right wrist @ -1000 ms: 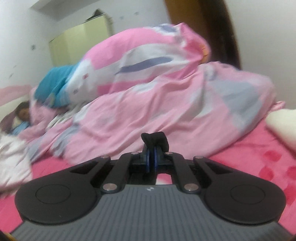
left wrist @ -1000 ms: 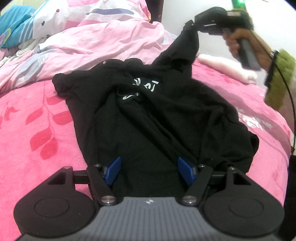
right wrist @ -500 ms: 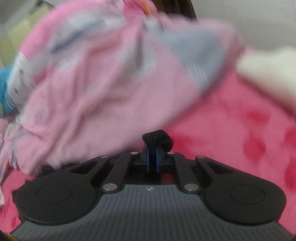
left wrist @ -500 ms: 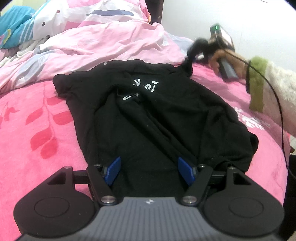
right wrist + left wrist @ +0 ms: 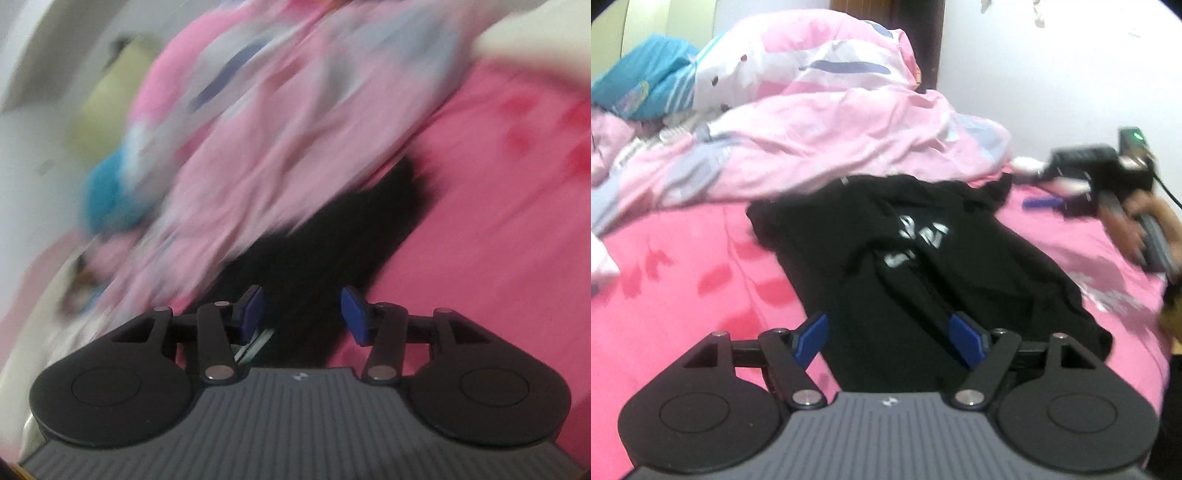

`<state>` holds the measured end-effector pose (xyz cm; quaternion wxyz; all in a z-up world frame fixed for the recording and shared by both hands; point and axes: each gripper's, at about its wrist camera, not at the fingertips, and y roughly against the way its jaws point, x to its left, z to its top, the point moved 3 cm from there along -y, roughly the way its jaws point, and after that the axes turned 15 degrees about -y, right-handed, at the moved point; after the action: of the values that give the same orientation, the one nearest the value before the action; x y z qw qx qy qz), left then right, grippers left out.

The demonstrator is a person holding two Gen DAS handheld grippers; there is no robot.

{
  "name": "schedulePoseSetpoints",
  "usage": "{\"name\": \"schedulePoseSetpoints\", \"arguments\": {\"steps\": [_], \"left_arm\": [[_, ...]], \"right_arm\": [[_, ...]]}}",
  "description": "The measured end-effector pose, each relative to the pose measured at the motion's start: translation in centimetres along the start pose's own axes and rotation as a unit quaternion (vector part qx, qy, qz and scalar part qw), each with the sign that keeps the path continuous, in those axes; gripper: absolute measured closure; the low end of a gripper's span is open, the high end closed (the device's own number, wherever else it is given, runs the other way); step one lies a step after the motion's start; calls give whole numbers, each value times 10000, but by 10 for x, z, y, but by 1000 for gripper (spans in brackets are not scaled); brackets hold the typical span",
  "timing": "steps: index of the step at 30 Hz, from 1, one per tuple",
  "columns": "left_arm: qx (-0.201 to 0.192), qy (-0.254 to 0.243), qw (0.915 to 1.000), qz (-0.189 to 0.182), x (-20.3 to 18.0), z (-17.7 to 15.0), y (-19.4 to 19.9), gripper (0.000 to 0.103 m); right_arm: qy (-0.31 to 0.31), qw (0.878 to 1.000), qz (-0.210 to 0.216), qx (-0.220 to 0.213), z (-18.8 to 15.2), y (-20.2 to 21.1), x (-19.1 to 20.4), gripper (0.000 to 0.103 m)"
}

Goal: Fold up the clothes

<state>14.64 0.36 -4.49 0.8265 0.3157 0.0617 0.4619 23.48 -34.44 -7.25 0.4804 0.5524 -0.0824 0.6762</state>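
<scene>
While lying spread over the bright pink bed blanket [image 5: 683, 280], the black cotton T-shirt with a white chest print [image 5: 923, 266] is stretching from the heaped pale pink duvet [image 5: 827, 147] at its far end down toward the left claw [image 5: 888, 338]. That left claw is hovering low over the near hem with its blue-padded fingers [image 5: 812, 336] spread wide, released, nothing between them; the hem itself is passing out of sight behind the claw's grey body. Off to the right, the right claw [image 5: 1043, 201] is sitting just beside the shirt's far right corner, gripped by a person's hand [image 5: 1145, 225] whose fingers are wrapping the handle; motion blur is smearing both, and the hand is cut off by the picture's edge. From the right wrist view the right claw [image 5: 303, 317] is likewise standing open, its blue pads [image 5: 354, 319] apart above a dark smear of the shirt [image 5: 332, 251], and whether the cloth is touching a pad is impossible to tell. Everything there is streaking with blur and tilting steeply. A teal pillow [image 5: 646, 92] is peeking from behind the duvet at the far left.
</scene>
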Motion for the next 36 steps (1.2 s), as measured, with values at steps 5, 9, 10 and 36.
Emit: {"name": "schedulePoseSetpoints", "arguments": {"steps": [5, 9, 10, 36], "left_arm": [[207, -655, 9970, 362, 2, 33, -49, 29], [320, -1029, 9927, 548, 2, 52, -97, 35], [379, -1057, 9921, 559, 4, 54, -109, 39], [-27, 590, 9397, 3368, 160, 66, -77, 98]], "right_arm": [[1055, 9897, 512, 821, -70, -36, 20, 61], [1231, 9863, 350, 1042, -85, -51, 7, 75], [1105, 9877, 394, 1037, -84, -49, 3, 76], [748, 9905, 449, 1059, -75, -51, -8, 88]]}}
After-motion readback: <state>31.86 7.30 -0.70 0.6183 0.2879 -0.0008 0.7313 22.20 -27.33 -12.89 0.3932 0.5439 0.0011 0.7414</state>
